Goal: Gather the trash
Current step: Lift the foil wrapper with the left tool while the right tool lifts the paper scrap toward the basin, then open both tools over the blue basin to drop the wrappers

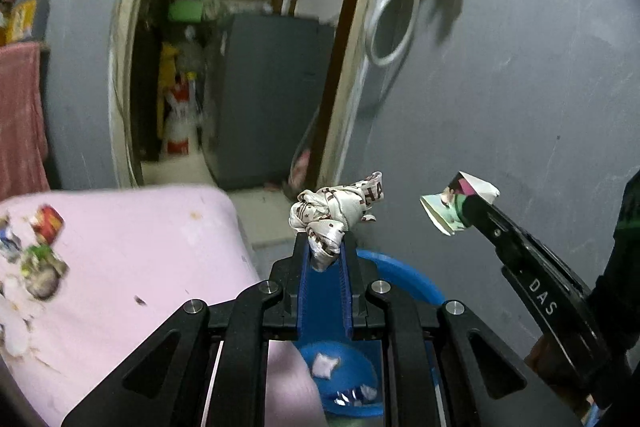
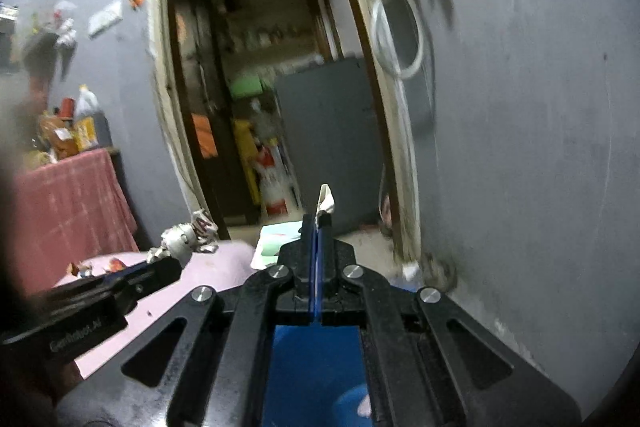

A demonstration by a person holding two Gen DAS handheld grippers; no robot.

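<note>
My left gripper [image 1: 325, 247] is shut on a crumpled white wrapper with brown print [image 1: 336, 215], held up over a blue bin [image 1: 404, 279]. The bin holds a few white scraps [image 1: 325, 365]. My right gripper [image 2: 319, 221] is shut on a folded printed paper scrap [image 2: 325, 201]. In the left wrist view the right gripper [image 1: 464, 211] holds that scrap [image 1: 456, 203] to the right of the wrapper. In the right wrist view the left gripper [image 2: 168, 261] with the wrapper [image 2: 186, 235] is at the left.
A pink-covered surface [image 1: 140, 247] at the left carries more loose wrappers and scraps [image 1: 40, 255]. A grey wall [image 1: 520, 107] is ahead on the right. An open doorway [image 1: 240, 67] shows a grey cabinet. A red-draped table [image 2: 68, 199] stands at the left.
</note>
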